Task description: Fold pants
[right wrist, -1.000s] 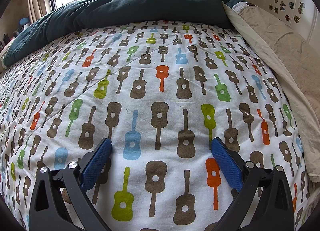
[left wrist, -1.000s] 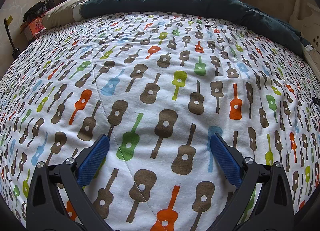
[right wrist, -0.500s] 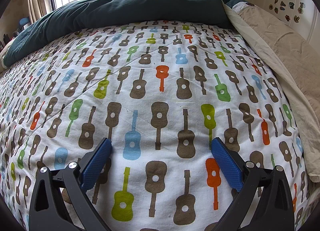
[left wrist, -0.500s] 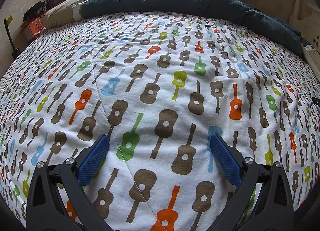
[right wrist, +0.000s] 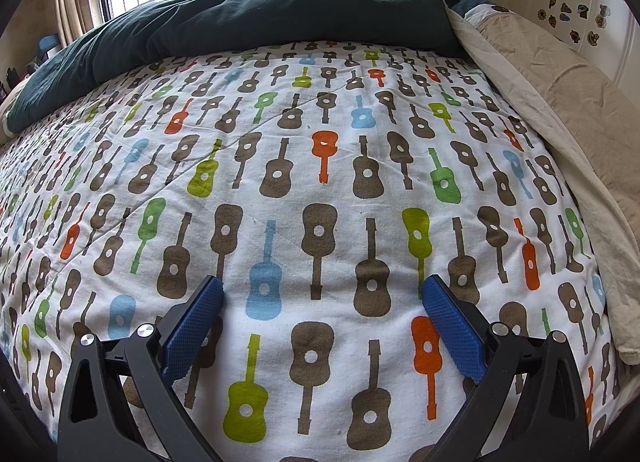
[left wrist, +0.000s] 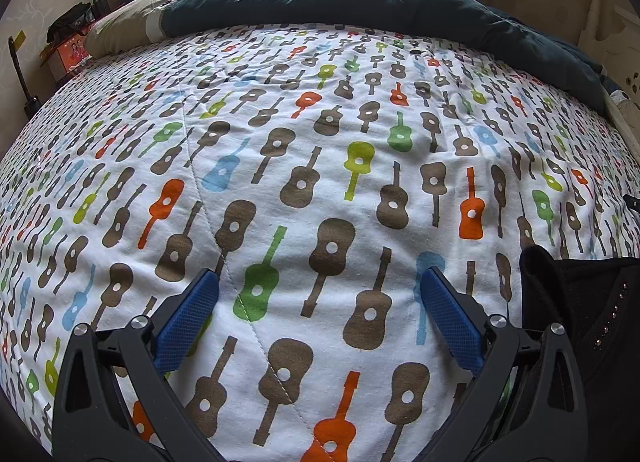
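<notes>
**Pants at the edge, both tongs empty**

Just right of my left tongs (left wrist: 320, 326), a black garment with a line of small studs (left wrist: 580, 322) lies on the guitar-print quilt (left wrist: 320, 102); I take it for the pants, though only one part shows. Both tongs are spread wide with nothing between the blue pads (left wrist: 188, 318), and the right tongs (right wrist: 322, 326) hang over bare quilt.

Risks, as I judge them: the dark cloth sits at the fisheye's rim, so I could misjudge which part I am reaching for and pinch a single layer, or catch the quilt along with it. Black on black, the seams and waistband are hard to read. The soft bed may also let the fabric bunch when dragged.

Only the left view shows the garment; the right view misses it entirely. The right view alone shows the beige cover (right wrist: 560, 134) beyond its right pad and the stickered white headboard (right wrist: 568, 14). Both show the dark green duvet (right wrist: 240, 18) far ahead.
</notes>
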### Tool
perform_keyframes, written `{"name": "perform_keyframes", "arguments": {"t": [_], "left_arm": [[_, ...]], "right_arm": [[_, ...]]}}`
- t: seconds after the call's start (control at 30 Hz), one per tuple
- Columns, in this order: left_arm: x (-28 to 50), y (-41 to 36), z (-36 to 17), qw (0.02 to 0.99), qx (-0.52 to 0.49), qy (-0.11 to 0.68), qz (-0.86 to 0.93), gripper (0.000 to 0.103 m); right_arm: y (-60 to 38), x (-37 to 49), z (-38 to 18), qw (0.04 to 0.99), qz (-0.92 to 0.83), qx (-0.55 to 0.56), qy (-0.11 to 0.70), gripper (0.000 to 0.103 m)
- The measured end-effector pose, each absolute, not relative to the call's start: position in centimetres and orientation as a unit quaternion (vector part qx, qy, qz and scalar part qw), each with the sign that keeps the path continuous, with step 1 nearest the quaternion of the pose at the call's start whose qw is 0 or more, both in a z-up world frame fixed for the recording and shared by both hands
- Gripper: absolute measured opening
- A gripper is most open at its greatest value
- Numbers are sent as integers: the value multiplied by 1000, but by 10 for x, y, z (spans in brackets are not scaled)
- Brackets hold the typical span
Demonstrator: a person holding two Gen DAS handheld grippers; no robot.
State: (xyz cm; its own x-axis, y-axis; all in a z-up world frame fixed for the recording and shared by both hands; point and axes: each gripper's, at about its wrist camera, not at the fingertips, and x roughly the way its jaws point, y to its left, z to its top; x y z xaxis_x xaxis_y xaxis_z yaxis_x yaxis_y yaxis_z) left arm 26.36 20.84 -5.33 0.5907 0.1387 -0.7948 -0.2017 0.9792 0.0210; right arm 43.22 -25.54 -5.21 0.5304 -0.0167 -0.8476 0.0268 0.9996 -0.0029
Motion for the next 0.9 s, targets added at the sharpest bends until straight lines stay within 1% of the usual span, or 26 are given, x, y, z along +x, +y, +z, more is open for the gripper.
{"name": "perform_keyframes", "arguments": {"t": [0.17, 0.23, 0.27, 0.33, 0.4, 0.43, 0.5, 0.57, 0.67, 0.77, 0.9], "left_arm": [[267, 209, -54, 890, -39, 444, 94, 101], [279, 216, -50, 889, -39, 446, 98, 101], [279, 220, -45, 889, -28, 440, 123, 101], [268, 223, -27, 890, 49, 400, 216, 101], [248, 219, -7, 888, 120, 350, 275, 101], [238, 217, 2, 887, 131, 337, 286, 101], [210, 210, 23, 894, 126, 325, 283, 101], [178, 192, 38, 906, 115, 312, 262, 101], [134, 149, 46, 918, 111, 312, 219, 101], [97, 105, 40, 931, 74, 326, 148, 101], [64, 53, 18, 927, 21, 371, 56, 101]], "right_arm": [[-250, 444, -49, 875, -11, -6, 485, 99], [-253, 457, -39, 879, 4, 10, 478, 99], [-257, 462, -28, 885, 11, 22, 464, 99], [-266, 463, 6, 908, 16, 48, 415, 99], [-275, 443, 56, 943, -12, 65, 325, 99], [-277, 432, 75, 951, -28, 64, 302, 99], [-277, 394, 110, 957, -33, 66, 281, 99], [-275, 344, 127, 961, -26, 62, 269, 99], [-268, 250, 121, 961, -5, 37, 275, 99], [-265, 166, 86, 947, 1, 44, 319, 99], [-264, 96, 33, 918, 3, 66, 390, 99]]}}
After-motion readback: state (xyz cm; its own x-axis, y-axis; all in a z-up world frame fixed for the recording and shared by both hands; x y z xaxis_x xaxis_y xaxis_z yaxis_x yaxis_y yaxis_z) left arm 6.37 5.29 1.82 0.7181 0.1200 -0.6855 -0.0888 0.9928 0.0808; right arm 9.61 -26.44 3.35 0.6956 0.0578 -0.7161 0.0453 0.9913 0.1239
